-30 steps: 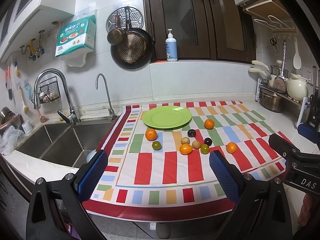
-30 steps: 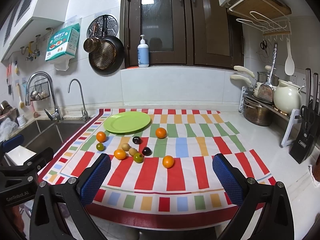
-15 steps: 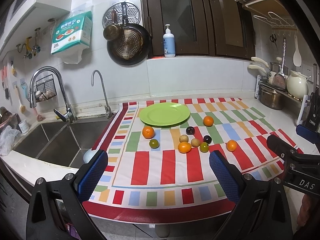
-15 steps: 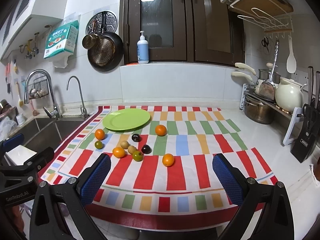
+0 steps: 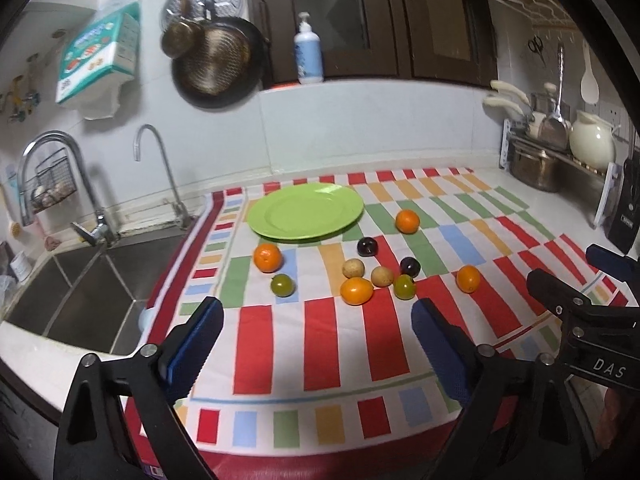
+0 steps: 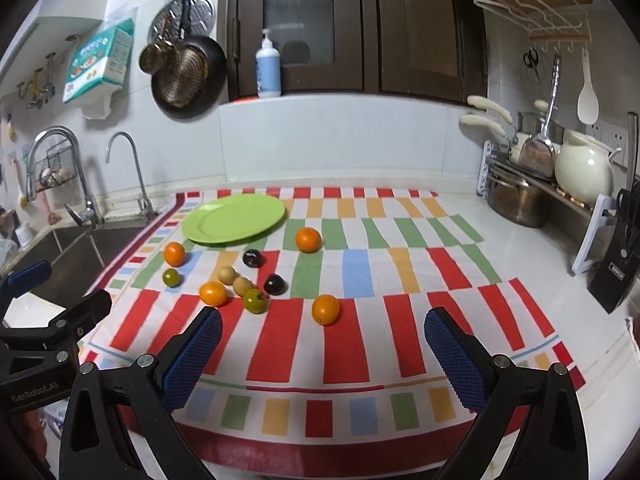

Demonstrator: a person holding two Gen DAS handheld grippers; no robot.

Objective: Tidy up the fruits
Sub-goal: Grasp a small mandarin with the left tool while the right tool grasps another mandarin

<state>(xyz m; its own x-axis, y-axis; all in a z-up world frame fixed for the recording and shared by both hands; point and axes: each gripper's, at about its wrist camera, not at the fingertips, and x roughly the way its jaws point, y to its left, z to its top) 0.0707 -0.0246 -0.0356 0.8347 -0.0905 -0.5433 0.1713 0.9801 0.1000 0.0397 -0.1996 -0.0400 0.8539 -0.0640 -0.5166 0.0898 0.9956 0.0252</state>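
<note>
A green plate (image 5: 306,211) lies empty at the back of a striped cloth (image 5: 320,344); it also shows in the right wrist view (image 6: 234,218). Several small fruits lie loose in front of it: oranges (image 5: 267,257) (image 6: 325,309), dark plums (image 5: 367,246), green ones (image 5: 283,285) and tan ones (image 5: 353,268). My left gripper (image 5: 316,340) is open and empty above the cloth's front. My right gripper (image 6: 324,352) is open and empty, near the front edge, short of the nearest orange.
A steel sink (image 5: 80,280) with taps lies left of the cloth. A dish rack with a pot (image 6: 516,200), a white jug (image 6: 582,168) and a knife block (image 6: 618,276) stand at the right. The tiled wall closes the back.
Both grippers have moved forward toward the fruits, which now look closer. Both stay open. No fruit has moved.
</note>
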